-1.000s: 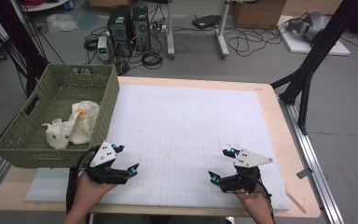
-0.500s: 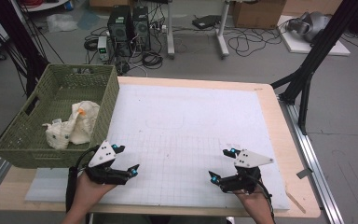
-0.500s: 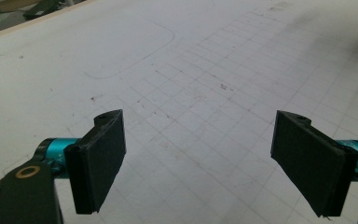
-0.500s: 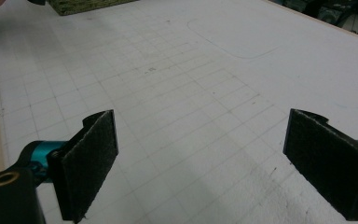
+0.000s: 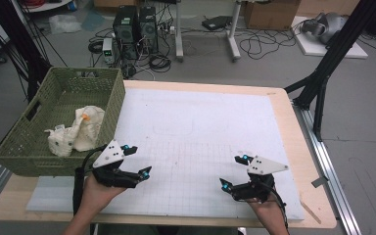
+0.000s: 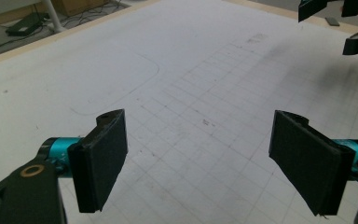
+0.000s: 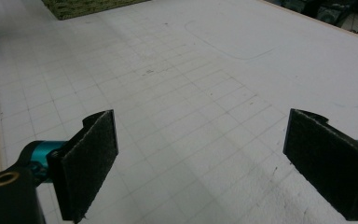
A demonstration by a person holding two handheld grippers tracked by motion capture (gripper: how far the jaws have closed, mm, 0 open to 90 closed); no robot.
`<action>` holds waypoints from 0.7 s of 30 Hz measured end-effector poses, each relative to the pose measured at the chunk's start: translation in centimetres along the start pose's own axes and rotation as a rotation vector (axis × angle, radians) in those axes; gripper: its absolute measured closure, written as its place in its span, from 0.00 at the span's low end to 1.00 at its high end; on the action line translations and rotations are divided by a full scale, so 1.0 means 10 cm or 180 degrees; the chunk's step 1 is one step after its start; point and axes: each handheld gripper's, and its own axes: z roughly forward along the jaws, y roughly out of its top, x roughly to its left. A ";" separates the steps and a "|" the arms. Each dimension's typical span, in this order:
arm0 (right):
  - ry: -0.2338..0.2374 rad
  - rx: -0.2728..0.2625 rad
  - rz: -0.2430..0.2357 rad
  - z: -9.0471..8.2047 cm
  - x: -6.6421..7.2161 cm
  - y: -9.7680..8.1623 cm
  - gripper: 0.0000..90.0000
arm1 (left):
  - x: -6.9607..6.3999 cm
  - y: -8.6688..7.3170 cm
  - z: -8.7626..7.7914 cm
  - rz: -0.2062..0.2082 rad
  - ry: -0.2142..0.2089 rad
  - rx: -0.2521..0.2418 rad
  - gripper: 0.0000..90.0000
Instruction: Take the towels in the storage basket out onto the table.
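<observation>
The left gripper [image 5: 136,160] hovers over the near left part of a white gridded mat [image 5: 196,127], just beside a green woven basket [image 5: 54,93]. Its jaws stand wide apart with nothing between them, and its long axis points to the right and slightly away from the person, toward the middle of the mat. In its own view the two black padded jaws frame bare grid lines and a faint drawn outline with rounded corners.

The right gripper [image 5: 232,171] hovers over the near right part of the mat, well apart from the left one. Its jaws are also spread wide and empty, and it points left and away, toward the mat's centre.

The basket sits at the table's left edge and holds a bundle of white cloth [image 5: 78,129] with an orange spot. No brand, label or readable writing can be made out on anything.

The mat lies on a wooden table [image 5: 303,161].
</observation>
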 end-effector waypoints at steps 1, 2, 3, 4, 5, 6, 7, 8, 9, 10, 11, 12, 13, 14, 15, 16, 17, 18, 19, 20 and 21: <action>-0.0005 -0.0006 0.0012 0.00 -0.01 0.00 0.10 | 0.01 0.01 0.00 0.0009 -0.0005 0.0008 0.23; -0.0005 -0.0008 0.0021 0.00 0.00 0.00 0.10 | 0.03 0.03 0.00 0.0009 -0.0010 0.0019 0.23; -0.0005 -0.0008 0.0021 0.00 0.00 0.00 0.10 | 0.04 0.04 0.00 0.0003 -0.0015 0.0020 0.23; -0.0005 -0.0009 0.0022 0.00 0.00 0.00 0.10 | 0.05 0.05 0.00 0.0008 -0.0011 0.0028 0.24; -0.0004 -0.0009 0.0014 0.00 -0.01 0.00 0.10 | 0.06 0.06 -0.01 0.0001 0.0006 0.0026 0.24; -0.0006 -0.0009 0.0017 0.00 0.00 0.00 0.10 | 0.07 0.08 -0.02 -0.0013 0.0001 0.0006 0.24; -0.0006 -0.0009 0.0017 0.00 0.00 0.00 0.10 | 0.08 0.09 -0.03 -0.0020 -0.0020 -0.0005 0.24; -0.0008 -0.0005 0.0017 0.00 -0.01 0.00 0.10 | 0.09 0.10 -0.04 -0.0016 -0.0026 -0.0012 0.24; -0.0006 -0.0004 0.0021 0.00 0.00 0.00 0.10 | 0.09 0.12 -0.05 -0.0006 -0.0021 -0.0016 0.24; -0.0007 -0.0004 0.0026 0.00 0.00 0.00 0.10 | 0.11 0.14 -0.06 -0.0009 -0.0026 -0.0015 0.24; -0.0004 -0.0005 0.0022 0.00 0.00 0.00 0.10 | 0.12 0.17 -0.07 -0.0012 -0.0019 -0.0015 0.25; 0.0005 -0.0011 0.0014 -0.01 -0.01 0.00 0.10 | 0.14 0.20 -0.08 -0.0006 -0.0013 -0.0018 0.25; 0.0005 -0.0011 0.0014 -0.01 -0.01 0.00 0.10 | 0.17 0.23 -0.10 -0.0007 -0.0004 -0.0012 0.25; 0.0008 -0.0011 0.0015 -0.01 -0.01 0.00 0.10 | 0.19 0.26 -0.12 0.0006 0.0005 0.0000 0.25; -0.0005 -0.0022 0.0005 -0.01 -0.01 0.00 0.10 | 0.22 0.28 -0.13 0.0001 0.0011 0.0002 0.25; -0.0001 -0.0028 0.0007 -0.01 -0.01 0.00 0.10 | 0.26 0.31 -0.15 0.0016 0.0022 0.0012 0.25; 0.0004 -0.0031 0.0005 -0.01 -0.01 0.00 0.10 | 0.29 0.34 -0.17 0.0005 0.0029 0.0013 0.25; 0.0010 -0.0028 0.0000 -0.01 -0.02 0.00 0.10 | 0.33 0.36 -0.19 -0.0002 0.0058 0.0015 0.26; 0.0010 -0.0028 0.0000 -0.01 -0.02 0.00 0.10 | 0.35 0.38 -0.20 0.0001 0.0069 0.0023 0.26; 0.0011 -0.0029 0.0000 -0.01 -0.02 0.00 0.10 | 0.38 0.39 -0.22 -0.0005 0.0082 0.0021 0.27; 0.0010 -0.0029 0.0001 -0.01 -0.02 0.00 0.10 | 0.41 0.40 -0.24 -0.0008 0.0099 0.0027 0.28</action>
